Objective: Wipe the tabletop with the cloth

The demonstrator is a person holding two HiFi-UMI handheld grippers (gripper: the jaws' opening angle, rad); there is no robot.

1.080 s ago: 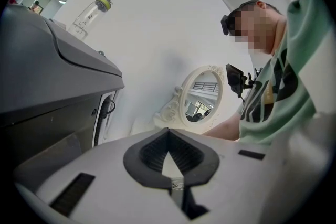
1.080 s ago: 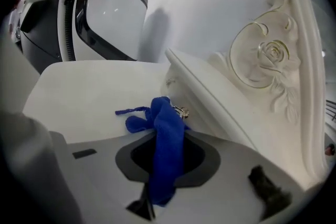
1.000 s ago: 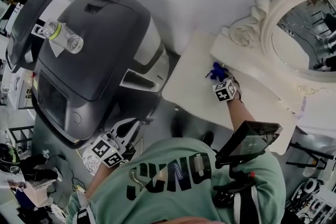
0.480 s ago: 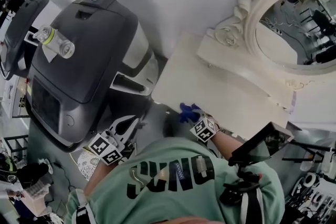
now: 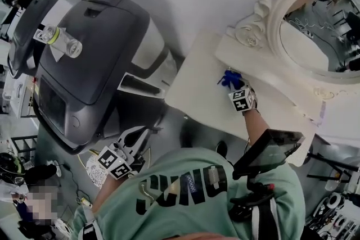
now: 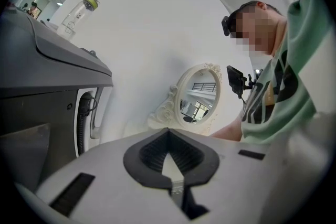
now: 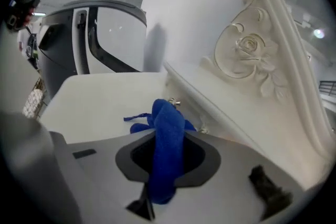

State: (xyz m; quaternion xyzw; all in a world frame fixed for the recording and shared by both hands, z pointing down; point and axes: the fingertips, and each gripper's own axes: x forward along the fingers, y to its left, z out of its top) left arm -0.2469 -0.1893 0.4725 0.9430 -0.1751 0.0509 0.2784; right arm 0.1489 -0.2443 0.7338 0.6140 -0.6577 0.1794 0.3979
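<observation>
Since the earlier frame, the right gripper (image 5: 235,87) is carried across the cream tabletop (image 5: 194,84) from its near edge to the ornate white mirror (image 5: 264,19). The blue fabric cloth (image 5: 228,77) is clamped in its jaws (resting on the tabletop). The left gripper (image 5: 138,135) is held closed, empty.

Cloth (image 7: 167,134): blue, soft, napped fabric, matt.
Counter (image 5: 197,84): cream, smooth, matt, painted look.
Mirror frame (image 5: 264,8): cream, carved relief, satin; glass (image 5: 315,36) glossy, reflective.
Grey machine (image 5: 90,59): smooth moulded plastic, low sheen.
Bottle (image 5: 59,42): clear plastic.
Right claw (image 5: 232,82): pale matt plastic body, black ribbed pads (image 7: 202,160), rubber-like.
Shirt (image 5: 197,194): green knit fabric, matt, black print.
</observation>
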